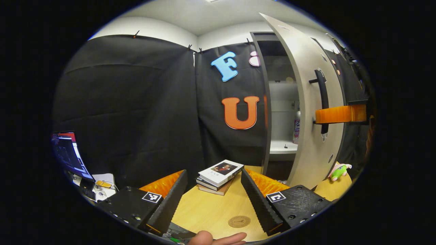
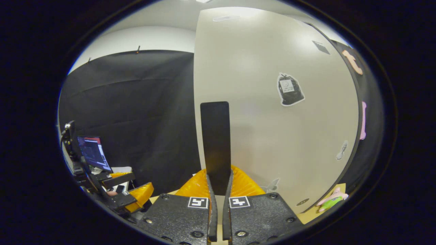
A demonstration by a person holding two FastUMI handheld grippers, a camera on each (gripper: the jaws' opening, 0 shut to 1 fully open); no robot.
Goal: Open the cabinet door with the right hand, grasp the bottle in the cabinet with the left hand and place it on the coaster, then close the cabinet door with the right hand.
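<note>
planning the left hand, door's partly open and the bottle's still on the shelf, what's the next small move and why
Probably ease the left gripper forward toward the cabinet opening. Its fingers are spread, holding nothing, over the table by the books. The bottle stands upright on the shelf, partly hidden by the door. The right gripper is clamped on the handle, so swinging the door wider may help first.

cabinet door (image 1: 306,102) – ajar | bottle (image 1: 296,126) upright inside (half hidden) | coaster (image 1: 239,221) – round, on table
</note>
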